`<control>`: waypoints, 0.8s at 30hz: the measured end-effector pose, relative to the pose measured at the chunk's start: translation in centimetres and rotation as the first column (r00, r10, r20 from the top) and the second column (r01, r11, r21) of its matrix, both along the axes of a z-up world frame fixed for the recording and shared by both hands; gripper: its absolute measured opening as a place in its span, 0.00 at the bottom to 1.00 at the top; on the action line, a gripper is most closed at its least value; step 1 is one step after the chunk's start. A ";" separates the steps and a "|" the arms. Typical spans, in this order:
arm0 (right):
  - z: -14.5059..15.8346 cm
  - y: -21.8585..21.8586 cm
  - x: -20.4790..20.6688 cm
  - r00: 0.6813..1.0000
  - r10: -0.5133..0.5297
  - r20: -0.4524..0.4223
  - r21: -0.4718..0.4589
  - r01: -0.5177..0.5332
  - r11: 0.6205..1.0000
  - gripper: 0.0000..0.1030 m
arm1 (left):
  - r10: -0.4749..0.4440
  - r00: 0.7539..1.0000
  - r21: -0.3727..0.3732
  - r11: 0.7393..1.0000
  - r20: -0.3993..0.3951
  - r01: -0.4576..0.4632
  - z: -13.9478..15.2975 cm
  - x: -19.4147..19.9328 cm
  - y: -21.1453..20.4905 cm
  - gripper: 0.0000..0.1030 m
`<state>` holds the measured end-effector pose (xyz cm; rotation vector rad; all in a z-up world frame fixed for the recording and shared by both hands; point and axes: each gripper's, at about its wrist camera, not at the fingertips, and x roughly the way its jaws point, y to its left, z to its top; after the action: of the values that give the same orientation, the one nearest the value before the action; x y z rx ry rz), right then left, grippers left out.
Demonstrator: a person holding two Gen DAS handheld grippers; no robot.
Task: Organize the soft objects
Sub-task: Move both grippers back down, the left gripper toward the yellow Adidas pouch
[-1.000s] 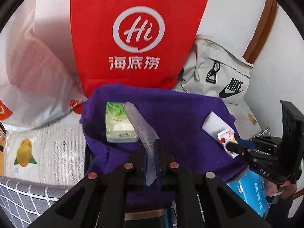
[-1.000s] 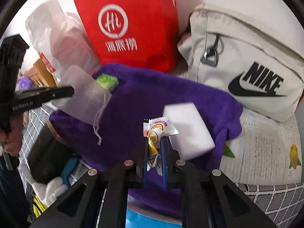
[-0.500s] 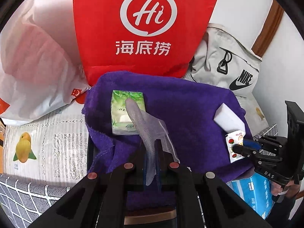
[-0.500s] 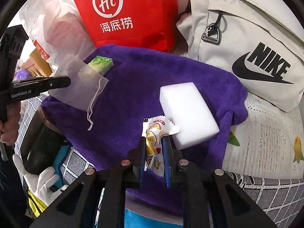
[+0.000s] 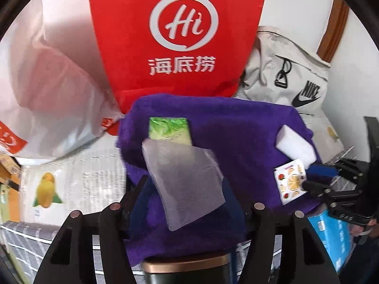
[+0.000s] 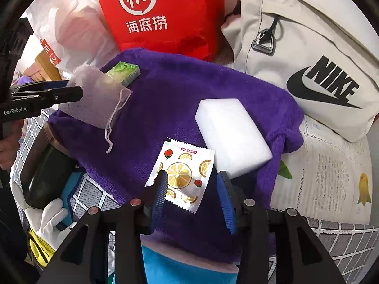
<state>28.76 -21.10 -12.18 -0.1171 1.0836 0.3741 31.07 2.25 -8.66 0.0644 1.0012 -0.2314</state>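
Purple towel spread on the patterned worktop, with both grippers letting go of what they carried.

Half a second ago each gripper was clamped on its item; now the left gripper [image 5: 187, 203] has its jaws opening, and the translucent mesh pouch [image 5: 183, 184] lies loose between them on the purple towel [image 5: 246, 127], partly covering the green tissue pack [image 5: 169, 131] at centre frame. The right gripper [image 6: 191, 198] is opening as well, and the fruit-print sachet [image 6: 182, 175] rests flat on the towel between its blue pads [image 6: 161, 196], touching the white sponge [image 6: 231, 139] at centre right. Four soft items now sit gathered on the towel, so this placing step looks finished. Both grippers point steeply down at the towel from the lower edge of their views, close over the released items.
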 end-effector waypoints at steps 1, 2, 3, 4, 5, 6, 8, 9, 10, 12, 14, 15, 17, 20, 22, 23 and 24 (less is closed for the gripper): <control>0.3 -0.1 -0.1 1.000 -0.006 0.009 -0.004 0.006 1.000 0.42 | 0.011 1.000 0.017 1.000 0.010 -0.011 0.2 0.0 0.1 0.58; 0.6 -0.2 -0.2 1.000 -0.011 0.016 -0.004 0.011 1.000 0.42 | 0.023 1.000 0.025 0.999 0.015 -0.024 0.5 0.0 0.4 0.58; 1.0 -0.3 -0.4 1.000 -0.016 0.022 -0.002 0.016 1.000 0.43 | 0.031 0.999 0.025 0.999 0.015 -0.031 0.6 0.0 0.6 0.58; 1.2 -0.5 -0.5 0.999 -0.021 0.027 -0.001 0.021 1.000 0.44 | 0.037 0.999 0.019 0.999 0.015 -0.037 0.9 -0.1 0.8 0.58; 1.5 -0.6 -0.7 0.999 -0.026 0.034 -0.001 0.026 1.000 0.44 | 0.040 0.999 0.011 0.999 0.017 -0.040 1.1 -0.1 1.1 0.58; 1.9 -0.7 -1.0 0.998 -0.036 0.045 -0.001 0.037 0.999 0.44 | 0.043 0.999 0.007 0.999 0.020 -0.043 1.4 -0.2 1.3 0.58; 2.4 -0.8 -1.6 0.997 -0.051 0.056 0.007 0.050 0.999 0.45 | 0.055 0.998 0.000 0.998 0.026 -0.055 2.0 -0.5 1.6 0.58; 2.7 -0.9 -1.9 0.997 -0.058 0.060 0.016 0.057 0.998 0.45 | 0.056 0.998 -0.009 0.998 0.032 -0.055 2.3 -0.7 1.7 0.58; 3.0 -0.9 -2.4 0.996 -0.065 0.064 0.026 0.063 0.998 0.45 | 0.055 0.998 -0.022 0.998 0.039 -0.054 2.8 -0.9 1.9 0.58; 3.5 -0.8 -3.2 0.995 -0.071 0.068 0.034 0.069 0.997 0.45 | 0.060 0.997 -0.053 0.997 0.057 -0.057 3.9 -1.6 2.2 0.58; 4.1 -0.6 -4.4 0.994 -0.075 0.080 0.042 0.072 0.996 0.45 | 0.062 0.995 -0.075 0.996 0.075 -0.056 4.8 -2.3 2.3 0.58; 4.4 -0.3 -4.9 0.994 -0.074 0.082 0.048 0.071 0.996 0.45 | 0.058 0.995 -0.088 0.995 0.083 -0.051 5.4 -2.7 2.3 0.58; 5.0 0.2 -6.3 0.994 -0.066 0.083 0.056 0.061 0.997 0.45 | 0.052 0.993 -0.109 0.993 0.106 -0.040 6.5 -3.9 2.0 0.58; 5.9 0.8 -8.7 0.994 -0.056 0.097 0.053 0.051 0.997 0.45 | 0.024 0.993 -0.096 0.995 0.114 -0.013 7.2 -5.8 1.1 0.58; 6.4 1.1 -10.0 0.993 -0.055 0.104 0.055 0.050 0.997 0.45 | 0.002 0.994 -0.067 0.998 0.111 0.006 7.3 -7.4 0.6 0.58; 6.6 1.3 -10.9 0.993 -0.056 0.108 0.063 0.050 0.997 0.45 | -0.008 0.994 -0.051 0.999 0.112 0.013 7.4 -8.5 0.4 0.58; 6.8 1.3 -11.5 0.992 -0.056 0.110 0.070 0.049 0.996 0.45 | -0.012 0.994 -0.041 0.999 0.112 0.016 7.3 -9.4 0.3 0.58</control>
<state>17.24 -19.79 -5.43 -0.0488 0.9608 0.3522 21.70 2.56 -1.32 0.0457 0.8849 -0.2589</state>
